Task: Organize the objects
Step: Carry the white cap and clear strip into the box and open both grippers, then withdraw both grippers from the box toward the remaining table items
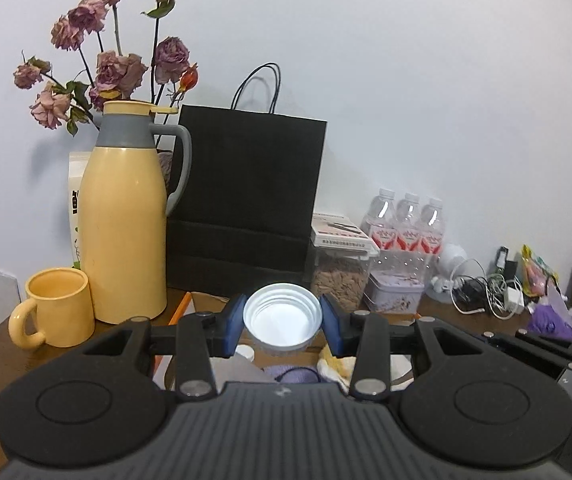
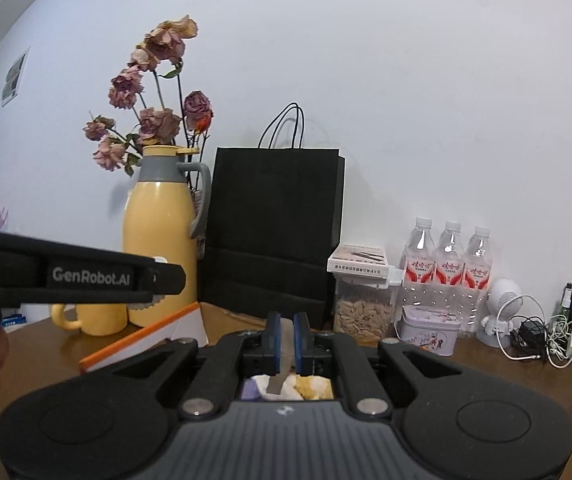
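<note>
My left claw [image 1: 282,322] is clamped on a white lid [image 1: 282,318] at frame centre; my right claw [image 2: 285,338] pinches a thin grey strip [image 2: 282,376]. Both seem mid-carry; next I need a clear spot in the box [image 2: 146,338] below.

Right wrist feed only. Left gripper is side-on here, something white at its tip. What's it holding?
Observer: A white ridged cap, pinched between the left gripper's blue pads, hollow side facing its camera.
Operator: Mug is mostly hidden behind that gripper here. Upright?
Observer: Yes. The yellow mug stands upright to the left of the yellow thermos, its handle turned left.
</note>
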{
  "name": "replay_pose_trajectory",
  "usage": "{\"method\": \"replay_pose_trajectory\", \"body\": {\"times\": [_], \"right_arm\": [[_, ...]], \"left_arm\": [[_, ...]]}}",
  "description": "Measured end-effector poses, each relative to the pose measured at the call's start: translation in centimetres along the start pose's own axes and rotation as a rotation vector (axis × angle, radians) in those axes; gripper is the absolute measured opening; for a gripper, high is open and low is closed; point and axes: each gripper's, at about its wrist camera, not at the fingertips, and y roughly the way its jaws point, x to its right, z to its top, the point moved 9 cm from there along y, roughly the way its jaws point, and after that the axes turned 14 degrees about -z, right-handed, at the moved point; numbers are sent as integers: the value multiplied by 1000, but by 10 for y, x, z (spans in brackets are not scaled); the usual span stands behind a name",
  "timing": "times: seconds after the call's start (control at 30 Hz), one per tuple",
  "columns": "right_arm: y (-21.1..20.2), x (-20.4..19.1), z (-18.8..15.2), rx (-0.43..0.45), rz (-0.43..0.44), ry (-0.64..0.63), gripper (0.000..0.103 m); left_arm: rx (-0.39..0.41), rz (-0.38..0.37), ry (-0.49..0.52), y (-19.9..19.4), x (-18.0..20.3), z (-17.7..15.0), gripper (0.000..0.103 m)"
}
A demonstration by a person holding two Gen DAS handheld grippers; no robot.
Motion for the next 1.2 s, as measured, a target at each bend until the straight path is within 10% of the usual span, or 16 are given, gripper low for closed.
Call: {"method": "replay_pose_trajectory", "body": {"times": [0.8,0.93,1.0,1.07,1.2], "right_arm": [[71,15,-43,-159,-15,62,6],[73,16,-48,-181,-13,44,12],[73,18,-50,-194,-16,48,37],[74,21,-51,-195,-23,54,87],[72,22,-49,-185,-27,51,103]], "left_arm": [[-104,46,36,66,-29,-30,42],[-117,63,39,64,-33,-32,92],[-97,77,43,62,-36,-30,103],[-100,84,39,60,-39,-29,103],[-107,93,25,60,-44,-30,103]]}}
